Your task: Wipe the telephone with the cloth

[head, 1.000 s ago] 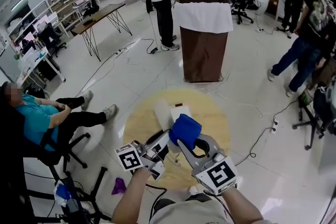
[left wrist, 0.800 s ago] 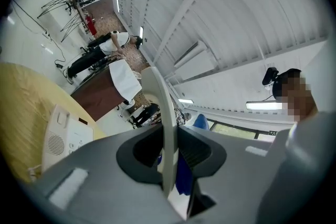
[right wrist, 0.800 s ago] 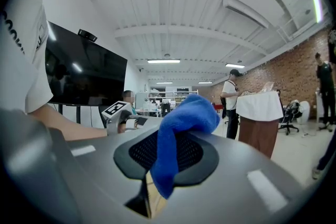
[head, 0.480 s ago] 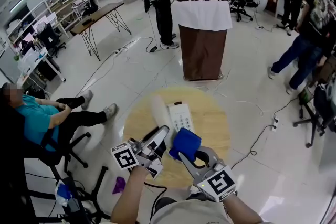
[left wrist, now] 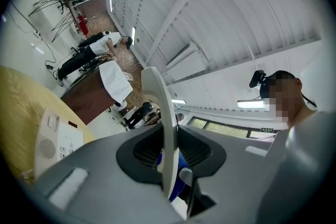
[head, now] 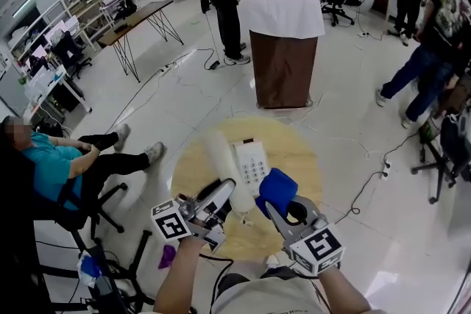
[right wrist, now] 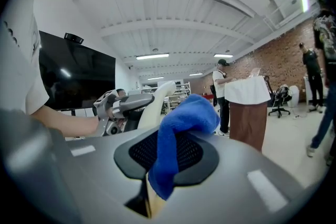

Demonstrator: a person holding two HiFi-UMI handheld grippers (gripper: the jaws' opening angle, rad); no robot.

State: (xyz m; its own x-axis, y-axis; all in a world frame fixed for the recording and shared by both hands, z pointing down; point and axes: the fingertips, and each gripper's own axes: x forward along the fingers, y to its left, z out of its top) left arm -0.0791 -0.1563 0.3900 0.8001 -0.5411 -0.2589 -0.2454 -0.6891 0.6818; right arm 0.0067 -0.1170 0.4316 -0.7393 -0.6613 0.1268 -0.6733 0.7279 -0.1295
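Head view: left gripper (head: 221, 196) clamped on the white handset (head: 221, 154), held off the telephone base (head: 252, 164) on the round desk (head: 193, 171); right gripper (head: 285, 208) pinches the blue cloth (head: 277, 188) just right of the base, apparently not touching, so wiping looks unfinished.

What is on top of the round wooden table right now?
The telephone base lies on the table. The handset in the left claw and the blue cloth in the right claw cover its near part.
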